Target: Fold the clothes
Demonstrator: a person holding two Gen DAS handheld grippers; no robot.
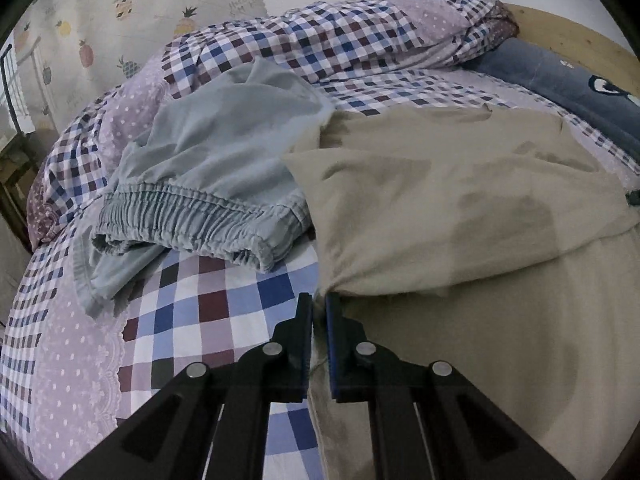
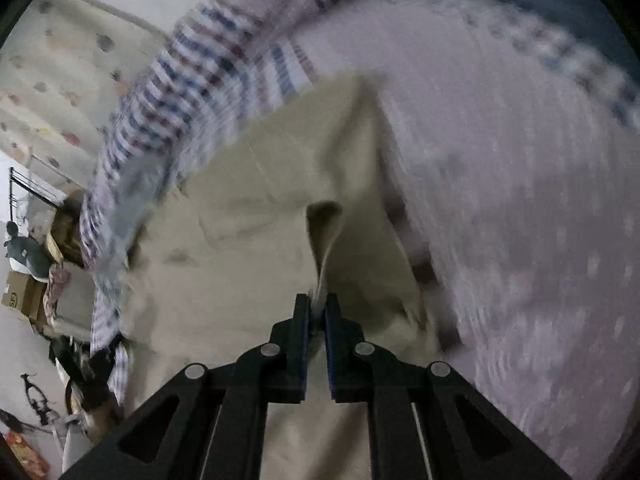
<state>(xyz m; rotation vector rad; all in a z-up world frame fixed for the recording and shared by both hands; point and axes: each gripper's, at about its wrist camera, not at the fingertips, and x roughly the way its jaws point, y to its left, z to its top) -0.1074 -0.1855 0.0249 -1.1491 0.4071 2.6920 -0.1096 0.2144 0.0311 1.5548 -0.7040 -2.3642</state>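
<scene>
A beige garment (image 1: 460, 208) lies spread over the checked bedsheet (image 1: 208, 320), partly folded over itself. My left gripper (image 1: 319, 304) is shut on its near left edge, and a pinch of the cloth shows between the pads. In the blurred right wrist view the same beige garment (image 2: 256, 248) lies below, and my right gripper (image 2: 317, 304) is shut on a raised fold of it that stands up from the fingertips. A grey-blue garment (image 1: 208, 168) with an elastic waistband lies crumpled to the left of the beige one.
A checked quilt (image 1: 320, 40) is bunched along the back of the bed, with a dark blue pillow (image 1: 560, 84) at the far right. A pineapple-print curtain (image 1: 120, 12) hangs behind. Cardboard boxes (image 2: 24, 296) and clutter stand on the floor left of the bed.
</scene>
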